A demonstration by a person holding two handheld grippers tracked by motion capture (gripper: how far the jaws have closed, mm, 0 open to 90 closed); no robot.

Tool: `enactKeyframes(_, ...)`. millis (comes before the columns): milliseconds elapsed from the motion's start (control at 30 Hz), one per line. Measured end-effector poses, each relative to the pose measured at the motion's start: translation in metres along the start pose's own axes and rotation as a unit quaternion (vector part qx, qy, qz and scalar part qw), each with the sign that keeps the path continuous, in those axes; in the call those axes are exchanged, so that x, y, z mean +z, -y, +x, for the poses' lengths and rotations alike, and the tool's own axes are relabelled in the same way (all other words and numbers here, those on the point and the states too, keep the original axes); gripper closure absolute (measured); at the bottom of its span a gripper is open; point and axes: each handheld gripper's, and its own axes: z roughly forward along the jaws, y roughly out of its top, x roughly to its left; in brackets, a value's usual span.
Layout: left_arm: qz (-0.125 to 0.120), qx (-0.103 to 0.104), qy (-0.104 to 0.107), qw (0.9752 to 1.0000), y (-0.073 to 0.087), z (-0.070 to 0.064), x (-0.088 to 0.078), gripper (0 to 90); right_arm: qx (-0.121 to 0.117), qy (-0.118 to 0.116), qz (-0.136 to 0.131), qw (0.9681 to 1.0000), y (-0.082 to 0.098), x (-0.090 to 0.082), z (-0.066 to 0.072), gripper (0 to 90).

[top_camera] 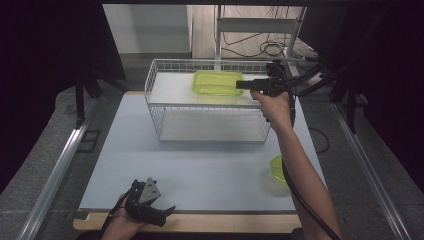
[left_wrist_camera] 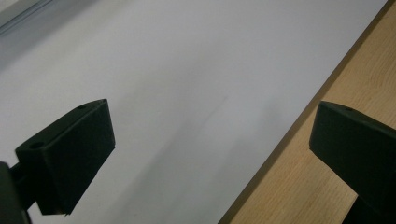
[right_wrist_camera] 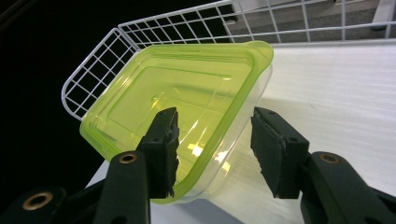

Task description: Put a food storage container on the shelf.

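- Your right arm [top_camera: 300, 165] reached far forward across the table, forearm stretched out and wrist held level.
- Your right hand [top_camera: 275, 107] gripped the right gripper [top_camera: 242, 84], which pointed to the left in the high view.
- Its jaws stood partly apart, one on each side of a thin wall, with a gap showing at the far pad [right_wrist_camera: 275, 149].
- Your left hand [top_camera: 125, 220] rested low at the near edge.
- The left gripper [top_camera: 167, 212] lay tilted toward the right, jaws spread wide with nothing between them.
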Motion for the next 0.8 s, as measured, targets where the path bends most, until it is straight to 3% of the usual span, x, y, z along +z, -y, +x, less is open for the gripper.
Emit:
enactKeyframes(267,-0.002,-0.001,-0.001,1.0000,0.000,0.000,-0.001,0.1,-0.015,0.012,0.003,0.9998,-0.001,0.006,0.003,48.4)
enactKeyframes(400,-0.004,-0.003,-0.003,1.0000,0.000,0.001,-0.002,0.2,-0.048,0.045,-0.005,0.9979,0.001,-0.003,0.004,46.2)
enactKeyframes(467,-0.005,-0.004,-0.004,1.0000,0.000,0.001,-0.002,0.3,-0.060,0.040,-0.014,0.9973,0.004,-0.011,0.007,47.2)
enactKeyframes(533,-0.004,-0.004,-0.004,1.0000,0.000,0.001,-0.001,0.3,-0.077,0.034,-0.017,0.9963,0.009,-0.018,0.013,52.6)
enactKeyframes(700,-0.006,-0.003,-0.006,1.0000,-0.001,0.000,-0.002,0.3,-0.116,0.008,-0.013,0.9931,0.025,-0.033,0.032,81.9)
enactKeyframes(800,-0.006,-0.004,-0.006,1.0000,-0.001,0.000,-0.002,0.3,-0.134,-0.012,-0.006,0.9909,0.038,-0.034,0.042,89.3)
